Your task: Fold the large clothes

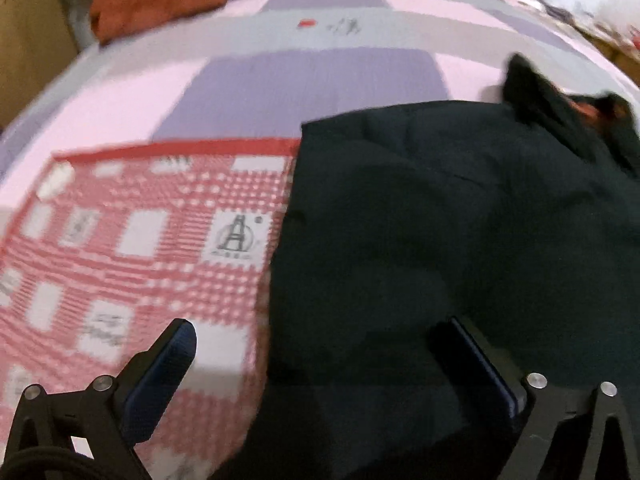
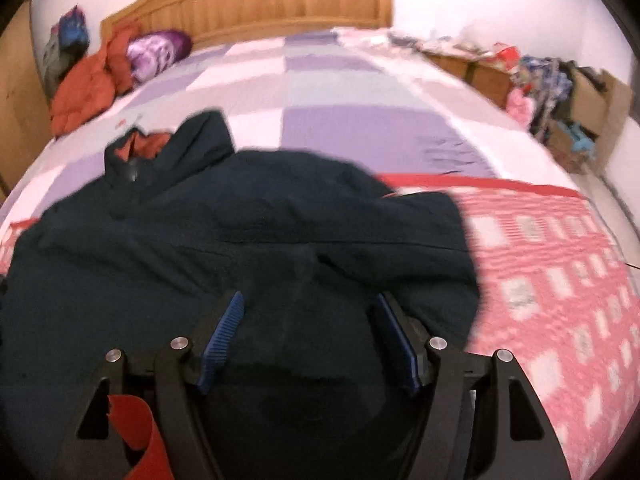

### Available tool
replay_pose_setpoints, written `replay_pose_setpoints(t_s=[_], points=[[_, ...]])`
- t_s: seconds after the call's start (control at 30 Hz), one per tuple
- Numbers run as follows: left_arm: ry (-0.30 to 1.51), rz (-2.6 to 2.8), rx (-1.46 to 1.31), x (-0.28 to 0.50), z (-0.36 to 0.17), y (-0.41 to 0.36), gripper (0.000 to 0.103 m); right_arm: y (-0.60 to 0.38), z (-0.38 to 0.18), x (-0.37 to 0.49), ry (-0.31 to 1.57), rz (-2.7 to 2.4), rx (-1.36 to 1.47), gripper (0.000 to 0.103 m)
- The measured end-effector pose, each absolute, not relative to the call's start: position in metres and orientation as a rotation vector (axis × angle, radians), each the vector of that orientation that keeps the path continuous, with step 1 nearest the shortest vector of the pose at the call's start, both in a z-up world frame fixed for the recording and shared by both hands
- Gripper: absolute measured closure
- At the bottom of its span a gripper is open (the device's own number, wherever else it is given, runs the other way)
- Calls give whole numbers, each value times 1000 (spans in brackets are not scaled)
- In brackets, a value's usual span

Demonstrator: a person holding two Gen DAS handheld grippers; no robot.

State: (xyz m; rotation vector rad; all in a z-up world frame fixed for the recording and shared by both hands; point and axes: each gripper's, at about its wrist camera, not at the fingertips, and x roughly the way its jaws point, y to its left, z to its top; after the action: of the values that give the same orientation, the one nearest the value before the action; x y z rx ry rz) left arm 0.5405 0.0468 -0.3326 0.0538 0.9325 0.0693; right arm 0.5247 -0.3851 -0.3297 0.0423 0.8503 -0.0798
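A large dark navy jacket [image 1: 460,220] lies spread on the bed over a red-and-white checked blanket [image 1: 140,248]. Its collar with orange lining points toward the headboard. My left gripper [image 1: 316,340] is open and empty, hovering over the jacket's left edge where it meets the blanket. In the right wrist view the jacket [image 2: 240,232] fills the middle, collar [image 2: 160,148] at the upper left. My right gripper [image 2: 310,312] is open and empty, just above the jacket's near part. Both views are motion-blurred.
The bed has a purple, pink and grey patchwork sheet [image 2: 340,96] and a wooden headboard [image 2: 280,0]. An orange garment [image 2: 92,88] and a purple pillow [image 2: 160,52] lie at the head. Cluttered boxes [image 2: 560,92] stand along the right side. The checked blanket [image 2: 560,280] extends right.
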Motion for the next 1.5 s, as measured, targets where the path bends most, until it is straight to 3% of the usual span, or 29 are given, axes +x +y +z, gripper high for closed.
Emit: replay_pose_setpoints(t_s=[0.23, 0.4, 0.53, 0.57, 0.63, 0.77, 0.93, 1.1, 1.23, 1.33, 1.5], points=[[811, -157, 83, 501, -295, -30, 2, -315, -291, 468, 701, 1, -125, 34], [819, -241, 277, 492, -323, -94, 1, -241, -315, 452, 732, 159, -334, 34], [831, -233, 208, 489, -332, -64, 0, -321, -338, 451, 814, 17, -207, 33], [837, -223, 203, 487, -333, -56, 0, -340, -339, 449, 827, -39, -190, 23], [850, -208, 205, 482, -336, -46, 0, -376, -340, 445, 877, 45, -40, 23], [864, -169, 182, 479, -328, -47, 0, -357, -318, 434, 825, 7, -158, 24], [738, -198, 130, 492, -291, -67, 0, -333, -276, 456, 672, 43, -125, 23], [831, -133, 158, 555, -304, -84, 0, -309, -292, 534, 780, 61, -206, 24], [924, 19, 66, 590, -322, -34, 0, -355, -323, 580, 927, -43, -201, 24], [979, 77, -30, 593, -340, 8, 0, -417, -337, 576, 962, -69, 12, 23], [984, 106, 7, 589, -352, 25, 0, -413, -345, 568, 933, -88, -48, 23]])
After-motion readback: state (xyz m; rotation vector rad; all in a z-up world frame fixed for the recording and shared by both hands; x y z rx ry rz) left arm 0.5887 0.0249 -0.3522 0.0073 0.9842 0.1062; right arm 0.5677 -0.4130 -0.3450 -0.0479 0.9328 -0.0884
